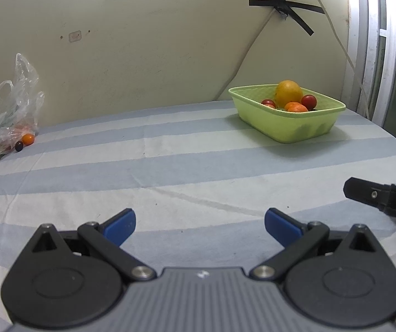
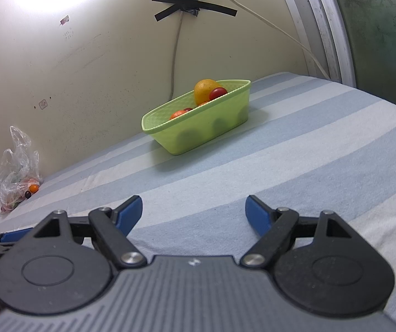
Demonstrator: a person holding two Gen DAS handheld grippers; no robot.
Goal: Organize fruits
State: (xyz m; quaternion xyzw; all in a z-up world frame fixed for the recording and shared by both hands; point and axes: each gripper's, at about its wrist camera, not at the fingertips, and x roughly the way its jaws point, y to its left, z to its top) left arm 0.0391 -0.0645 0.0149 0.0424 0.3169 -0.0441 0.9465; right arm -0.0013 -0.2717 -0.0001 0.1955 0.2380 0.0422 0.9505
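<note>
A lime-green basket stands at the far right of the striped bed and holds a large yellow-orange fruit, small red fruits and an orange one. It also shows in the right wrist view. A clear plastic bag with more fruit lies at the far left, with a small orange fruit and a dark one beside it. My left gripper is open and empty, low over the sheet. My right gripper is open and empty too.
The bed has a blue and white striped sheet against a cream wall. White cables taped with black tape hang on the wall behind the basket. A window frame stands at the right. The right gripper's finger shows at the left view's right edge.
</note>
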